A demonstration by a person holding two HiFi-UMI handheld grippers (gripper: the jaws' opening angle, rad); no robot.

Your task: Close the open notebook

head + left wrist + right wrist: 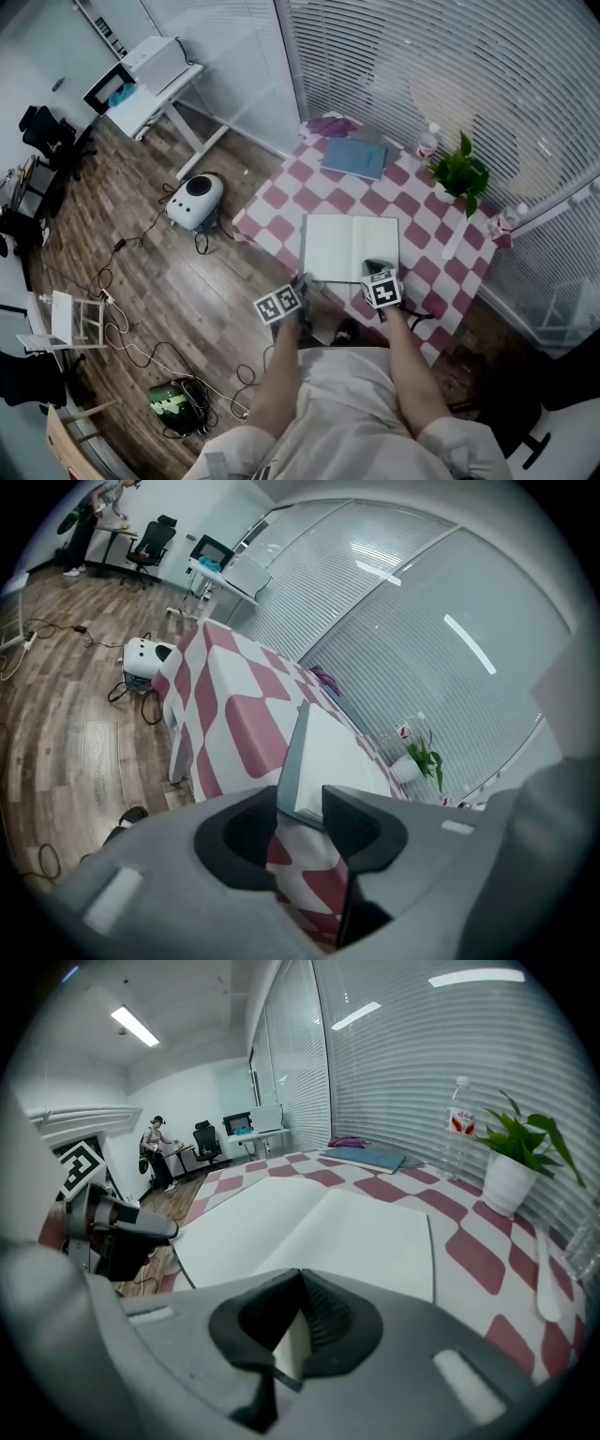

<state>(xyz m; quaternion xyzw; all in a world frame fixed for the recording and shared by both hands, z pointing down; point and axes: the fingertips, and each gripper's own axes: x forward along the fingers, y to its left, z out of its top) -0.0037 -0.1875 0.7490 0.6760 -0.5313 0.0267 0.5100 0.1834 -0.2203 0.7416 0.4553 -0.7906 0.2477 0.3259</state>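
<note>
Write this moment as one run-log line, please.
notebook open on table | left tongs open, left cover edge between them | right tongs shut on near edge | not yet closed

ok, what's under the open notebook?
The open notebook lies on the red-and-white checkered tablecloth, which shows past its far and side edges. Anything beneath its pages is covered.

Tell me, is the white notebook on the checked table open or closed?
Open: the white notebook lies spread flat on the red-and-white checked tablecloth, both blank pages facing up.
</note>
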